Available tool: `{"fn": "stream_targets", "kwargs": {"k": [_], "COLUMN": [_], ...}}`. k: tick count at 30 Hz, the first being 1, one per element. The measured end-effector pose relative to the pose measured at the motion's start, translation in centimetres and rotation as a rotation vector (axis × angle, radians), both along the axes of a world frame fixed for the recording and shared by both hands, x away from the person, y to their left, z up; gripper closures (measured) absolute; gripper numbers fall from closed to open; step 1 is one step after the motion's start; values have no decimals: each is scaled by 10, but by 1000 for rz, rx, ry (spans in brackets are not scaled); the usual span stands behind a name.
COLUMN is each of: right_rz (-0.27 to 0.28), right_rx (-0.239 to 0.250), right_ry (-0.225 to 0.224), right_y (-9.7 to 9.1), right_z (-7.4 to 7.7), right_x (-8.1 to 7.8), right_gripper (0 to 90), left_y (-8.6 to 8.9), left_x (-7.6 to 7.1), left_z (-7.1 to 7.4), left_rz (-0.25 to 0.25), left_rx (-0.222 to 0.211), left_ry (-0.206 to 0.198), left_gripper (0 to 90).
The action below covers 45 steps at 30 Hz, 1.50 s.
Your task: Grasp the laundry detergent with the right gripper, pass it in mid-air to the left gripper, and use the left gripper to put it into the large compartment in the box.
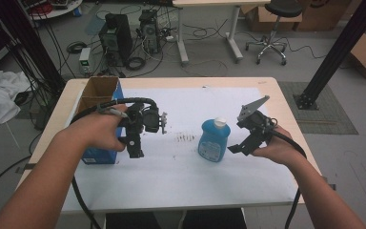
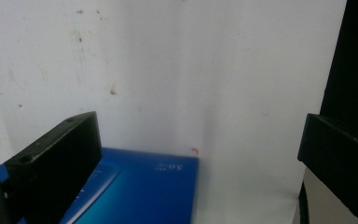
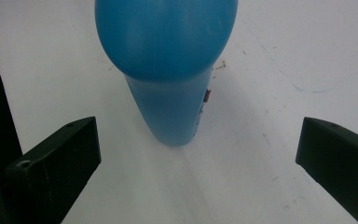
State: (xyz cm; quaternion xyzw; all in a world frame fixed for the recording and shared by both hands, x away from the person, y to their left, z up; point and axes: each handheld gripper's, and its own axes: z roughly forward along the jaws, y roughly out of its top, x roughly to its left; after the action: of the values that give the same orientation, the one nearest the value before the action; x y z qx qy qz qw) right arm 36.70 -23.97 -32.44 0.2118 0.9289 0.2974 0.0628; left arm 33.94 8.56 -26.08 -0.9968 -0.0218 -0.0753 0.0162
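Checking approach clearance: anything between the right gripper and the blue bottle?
Nothing visible. The right gripper is open beside the blue bottle, and in the right gripper view the bottle stands upright straight ahead with just bare white paper between the jaws and it.

- A blue bottle (image 1: 214, 140) with a white cap (image 1: 220, 122) stands upright on the white sheet (image 1: 181, 167) covering the worktop, right of centre and just beside the right tool (image 1: 242, 147); in the right gripper view the bottle (image 3: 168, 70) rises between the spread jaws, touching neither.
- A blue box (image 1: 106, 148) with an open cardboard top (image 1: 97, 89) sits at the worktop's left edge, well apart from the bottle.
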Motion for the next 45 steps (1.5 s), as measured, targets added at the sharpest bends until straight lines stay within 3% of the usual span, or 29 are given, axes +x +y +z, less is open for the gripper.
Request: {"fn": "stream_targets", "kwargs": {"k": [17,38,45], "right_rz": [-29,-36,-58], "right_rx": [181,268,321], "right_ry": [-45,-69,-90], "right_y": [0,19,23], "right_z": [-32,-60,-69], "right_x": [-6,-3,-3], "right_gripper": [0,0,0], "left_y": [-1,-5,-3], "left_x": [-4,-7,-8], "left_z": [0,0,0], "left_rz": [-1,-12,-10], "left_rx": [-2,3,2], "left_ry": [2,2,2], "left_gripper": [1,1,1]}}
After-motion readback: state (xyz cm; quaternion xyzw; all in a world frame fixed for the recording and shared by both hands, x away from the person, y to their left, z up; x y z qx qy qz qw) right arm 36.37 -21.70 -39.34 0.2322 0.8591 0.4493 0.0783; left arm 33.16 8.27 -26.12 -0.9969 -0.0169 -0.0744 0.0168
